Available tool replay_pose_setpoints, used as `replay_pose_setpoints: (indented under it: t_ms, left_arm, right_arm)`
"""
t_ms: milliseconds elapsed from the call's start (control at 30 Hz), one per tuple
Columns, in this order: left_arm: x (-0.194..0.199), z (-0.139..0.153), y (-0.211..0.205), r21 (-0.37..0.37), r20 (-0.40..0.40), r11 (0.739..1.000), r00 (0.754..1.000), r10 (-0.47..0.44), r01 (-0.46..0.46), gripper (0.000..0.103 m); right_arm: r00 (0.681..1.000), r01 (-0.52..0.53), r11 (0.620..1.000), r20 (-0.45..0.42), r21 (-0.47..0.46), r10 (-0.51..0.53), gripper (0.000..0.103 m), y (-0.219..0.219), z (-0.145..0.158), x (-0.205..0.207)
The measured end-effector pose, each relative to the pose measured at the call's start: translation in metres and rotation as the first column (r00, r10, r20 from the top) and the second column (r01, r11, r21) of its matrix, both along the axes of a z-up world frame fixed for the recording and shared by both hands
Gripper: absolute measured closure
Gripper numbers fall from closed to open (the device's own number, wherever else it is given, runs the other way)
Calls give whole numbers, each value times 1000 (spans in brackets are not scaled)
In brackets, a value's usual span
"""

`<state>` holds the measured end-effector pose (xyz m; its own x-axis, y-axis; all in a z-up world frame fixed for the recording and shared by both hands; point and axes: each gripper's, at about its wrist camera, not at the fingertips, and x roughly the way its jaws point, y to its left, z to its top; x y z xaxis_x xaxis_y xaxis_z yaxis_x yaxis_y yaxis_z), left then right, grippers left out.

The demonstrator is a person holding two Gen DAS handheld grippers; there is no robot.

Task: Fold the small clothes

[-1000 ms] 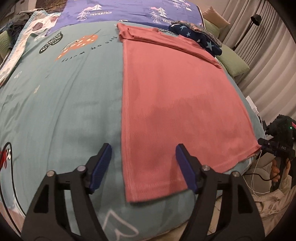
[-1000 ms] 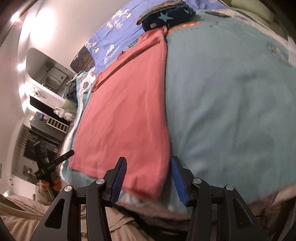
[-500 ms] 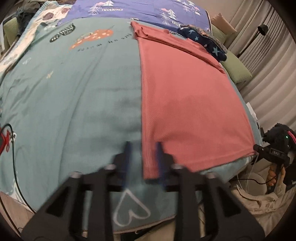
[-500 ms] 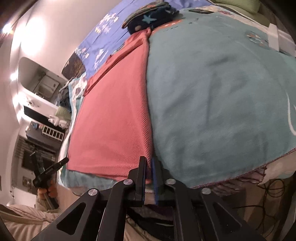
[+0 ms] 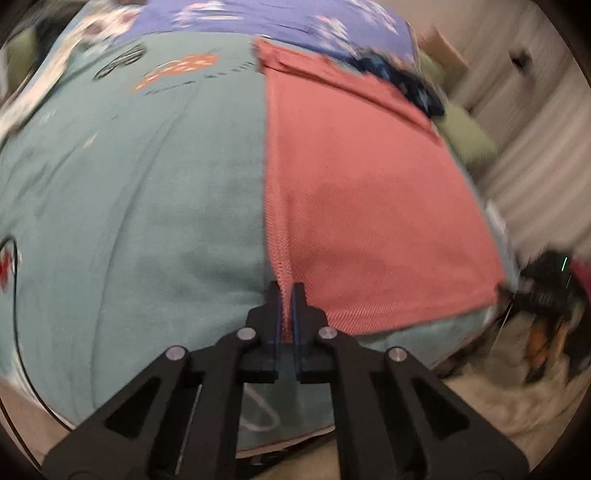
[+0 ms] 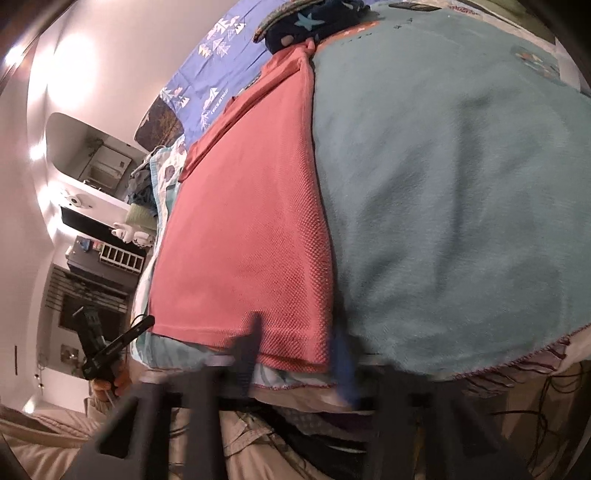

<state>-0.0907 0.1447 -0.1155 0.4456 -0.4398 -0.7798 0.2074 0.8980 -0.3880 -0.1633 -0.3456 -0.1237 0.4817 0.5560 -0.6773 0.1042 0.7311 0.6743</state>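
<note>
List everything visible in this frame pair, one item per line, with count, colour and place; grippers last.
Shirt: one, salmon pink, lying flat on the blanket, its near hem at the bed edge.
Blanket: one, teal with small prints, covering the bed.
Sheet: one, purple-blue with white tree prints, at the far end of the bed.
Dark garment: one, navy with pale stars, bunched beyond the shirt's far end.
Pillow: one, green, blurred, beside the bed's far corner.
Curtain: pale, by the bed.
Left gripper: black with blue pads, shut on the shirt's near corner.
Right gripper: blurred, fingers apart either side of the shirt's other near corner.
</note>
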Motion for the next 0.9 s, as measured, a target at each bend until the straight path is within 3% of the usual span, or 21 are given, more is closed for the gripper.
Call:
replay_pose_setpoints:
  t_ms: [133,200,600,900]
  left_arm:
    - [-8,27,11,-95,66,995,998,10,-3,97]
    - [-10,40,14,-117,94,993,996,4,7,97]
    - [49,96,6,-153,233,988,972,24,12,97]
    - [103,127,-2,-179,304,984,951,56,0,97]
  right_arm:
    - [993,-21,995,117,100,9,99,-6,20,-10]
    - [986,-32,996,167,87,18,99,-6,35,-11]
    - [955,22,991,289,136,-60,99,-25,80,29]
    - [909,44,995,411,88,-77,99,-30,130,91]
